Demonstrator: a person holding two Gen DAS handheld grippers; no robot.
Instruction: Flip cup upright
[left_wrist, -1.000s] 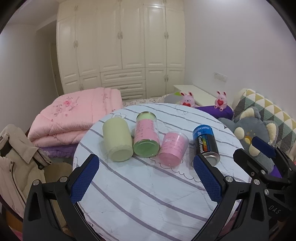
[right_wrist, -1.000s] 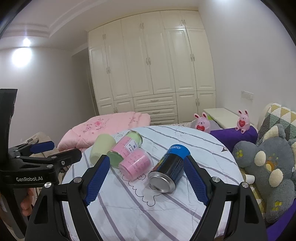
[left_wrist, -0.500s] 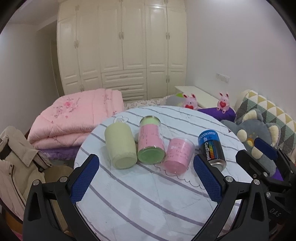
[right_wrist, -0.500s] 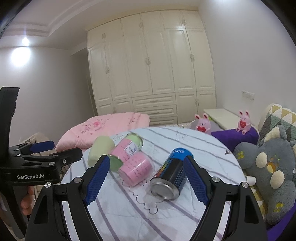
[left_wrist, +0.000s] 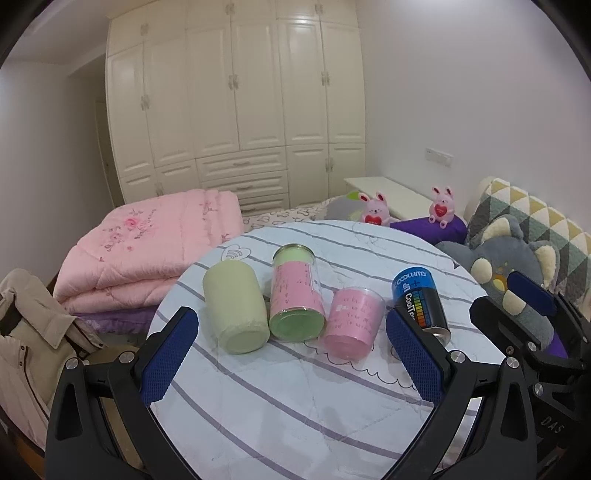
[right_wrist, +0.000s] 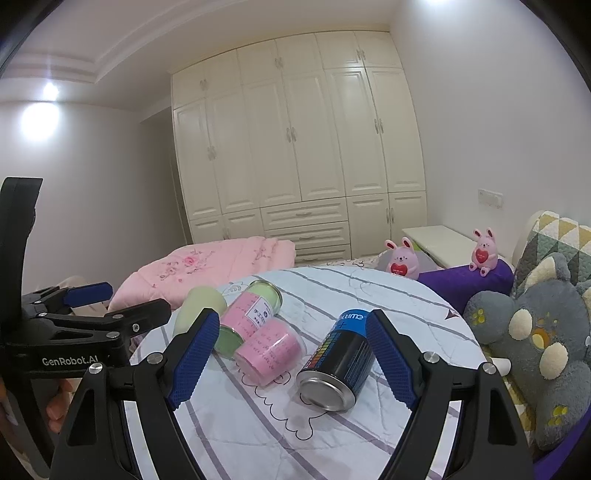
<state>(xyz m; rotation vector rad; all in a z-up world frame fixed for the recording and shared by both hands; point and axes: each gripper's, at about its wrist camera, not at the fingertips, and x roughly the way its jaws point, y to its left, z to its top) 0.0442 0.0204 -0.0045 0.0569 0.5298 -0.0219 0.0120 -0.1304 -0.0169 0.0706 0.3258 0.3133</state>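
Four containers lie on their sides in a row on the round table (left_wrist: 295, 413): a pale green cup (left_wrist: 236, 308), a pink-labelled jar with a green end (left_wrist: 295, 295), a pink cup (left_wrist: 352, 325) and a blue and black can (left_wrist: 419, 304). My left gripper (left_wrist: 291, 362) is open and empty, just short of the row. My right gripper (right_wrist: 291, 356) is open and empty, its jaws standing either side of the pink cup (right_wrist: 269, 350) and the can (right_wrist: 336, 363), still short of them. The left gripper also shows at the left of the right wrist view (right_wrist: 88, 306).
A folded pink quilt (left_wrist: 147, 243) lies behind the table at the left. A grey plush toy (left_wrist: 509, 273) and a patterned cushion (left_wrist: 535, 225) sit at the right. Two pink bunny toys (left_wrist: 375, 212) stand at the back. A beige jacket (left_wrist: 26, 343) lies at the left.
Both grippers have pulled back and risen slightly, so the containers look a little farther off. The can has shifted right between the right jaws. Both grippers stay open.
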